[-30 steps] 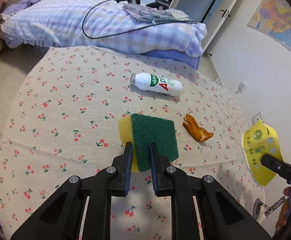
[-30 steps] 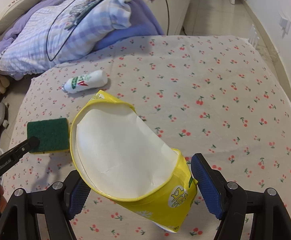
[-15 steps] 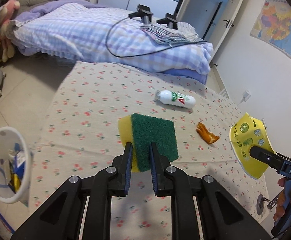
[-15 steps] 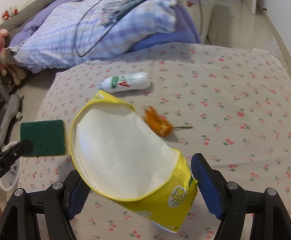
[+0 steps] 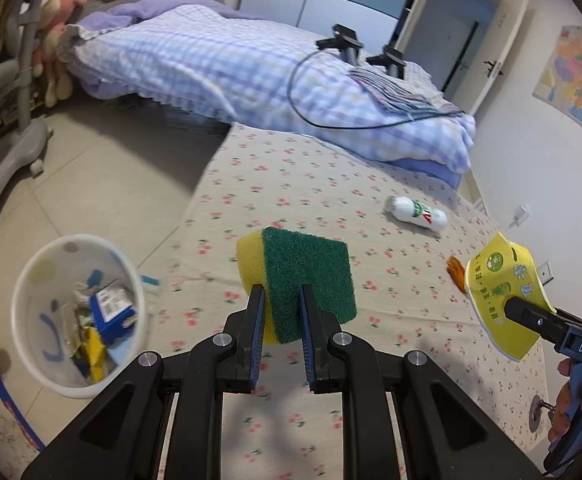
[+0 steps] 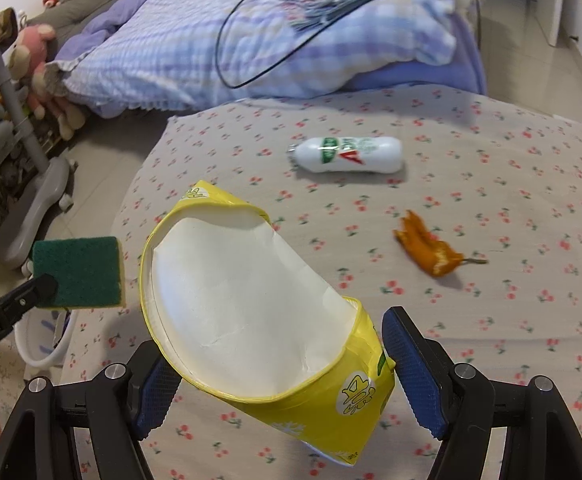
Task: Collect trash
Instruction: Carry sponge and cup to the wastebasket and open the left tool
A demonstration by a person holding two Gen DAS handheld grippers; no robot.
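Note:
My left gripper is shut on a yellow sponge with a green scouring face, held in the air over the table's left edge. The sponge also shows at the left of the right wrist view. My right gripper is shut on a squashed yellow paper cup with a white inside, held above the cloth; from the left wrist it is the yellow cup at the right. A white trash bin with several scraps inside stands on the floor, below and left of the sponge.
A white bottle lies on its side on the cherry-print tablecloth, and an orange peel lies to its right. Behind the table is a bed with a black cable. A grey wheeled stand is on the floor at left.
Both grippers have carried their loads leftward toward the table's edge. The trash bin has come into the left wrist view, and the bottle and peel have slid to the right.

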